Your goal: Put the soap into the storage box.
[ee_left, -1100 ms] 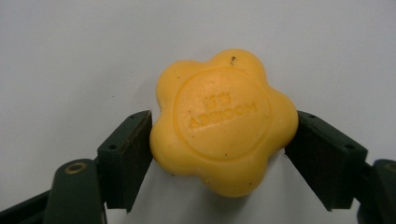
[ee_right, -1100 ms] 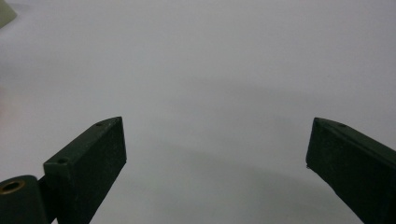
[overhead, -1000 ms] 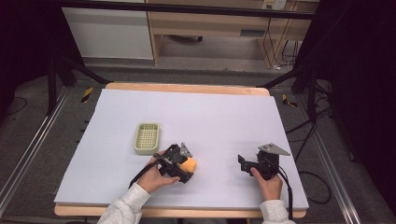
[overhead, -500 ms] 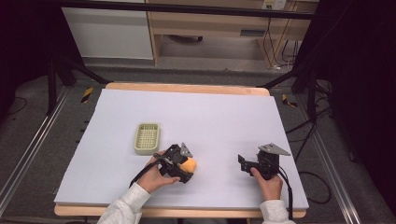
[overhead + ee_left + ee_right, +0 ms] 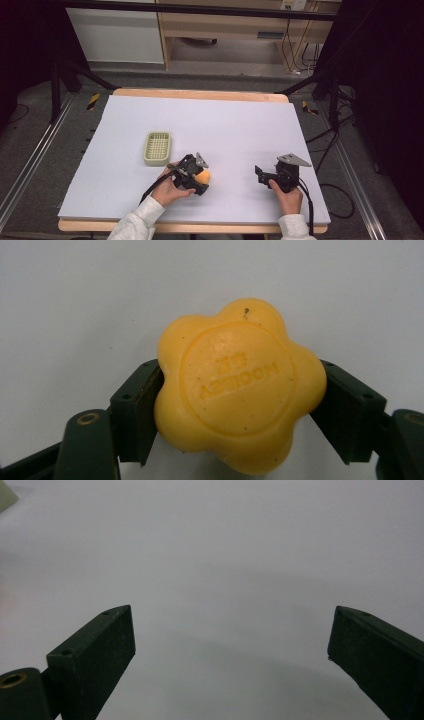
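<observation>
Now, left hand-held gripper (image 5: 240, 405) clamping yellow soap (image 5: 239, 385)

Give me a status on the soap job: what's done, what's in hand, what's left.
Done: the left gripper has its jaws closed on both sides of the yellow flower-shaped soap, so the grasp looks made. In hand: the soap sits low over the white table, beside the green soap dish, not in it. Left: probably moving it into the dish. The right gripper is open and idle.
</observation>
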A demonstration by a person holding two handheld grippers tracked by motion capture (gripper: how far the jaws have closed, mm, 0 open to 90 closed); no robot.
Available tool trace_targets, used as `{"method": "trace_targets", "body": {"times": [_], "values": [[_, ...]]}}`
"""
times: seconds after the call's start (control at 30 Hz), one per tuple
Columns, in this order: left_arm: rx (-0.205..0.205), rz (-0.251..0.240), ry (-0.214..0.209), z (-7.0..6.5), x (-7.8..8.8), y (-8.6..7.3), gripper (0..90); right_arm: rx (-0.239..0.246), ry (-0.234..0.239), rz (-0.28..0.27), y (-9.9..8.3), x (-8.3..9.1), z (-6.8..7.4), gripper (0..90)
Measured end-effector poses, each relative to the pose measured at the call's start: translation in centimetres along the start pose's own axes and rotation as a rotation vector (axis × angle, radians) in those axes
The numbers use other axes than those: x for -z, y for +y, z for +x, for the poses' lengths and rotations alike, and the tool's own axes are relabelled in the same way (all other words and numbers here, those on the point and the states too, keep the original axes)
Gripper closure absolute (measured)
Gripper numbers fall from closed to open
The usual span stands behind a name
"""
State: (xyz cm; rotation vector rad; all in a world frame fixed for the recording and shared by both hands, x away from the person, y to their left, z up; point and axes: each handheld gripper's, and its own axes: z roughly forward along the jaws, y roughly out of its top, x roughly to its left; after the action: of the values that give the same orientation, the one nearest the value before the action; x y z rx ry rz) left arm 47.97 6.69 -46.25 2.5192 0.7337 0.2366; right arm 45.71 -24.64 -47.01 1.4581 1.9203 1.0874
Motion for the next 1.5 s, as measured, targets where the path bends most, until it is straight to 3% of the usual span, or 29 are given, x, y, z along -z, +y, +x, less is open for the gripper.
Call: {"method": "trace_targets", "body": {"times": [0.33,0.67,1.13,1.5], "values": [[0.018,-0.009,0.015,0.0,0.2,0.1,26.8,0.0,0.0,0.0,0.0,0.0,0.0,5.4],[0.057,-0.087,0.035,0.8,3.4,0.4,26.8,0.0,-0.001,-0.001,0.0,0.1,-0.1,5.4],[0.127,-0.122,0.093,4.0,6.9,0.1,26.7,-0.003,0.001,-0.001,0.0,0.1,-0.1,5.4],[0.2,-0.134,0.163,6.8,8.3,-0.4,26.7,0.001,-0.001,-0.002,0.0,0.0,-0.1,5.4]]}}
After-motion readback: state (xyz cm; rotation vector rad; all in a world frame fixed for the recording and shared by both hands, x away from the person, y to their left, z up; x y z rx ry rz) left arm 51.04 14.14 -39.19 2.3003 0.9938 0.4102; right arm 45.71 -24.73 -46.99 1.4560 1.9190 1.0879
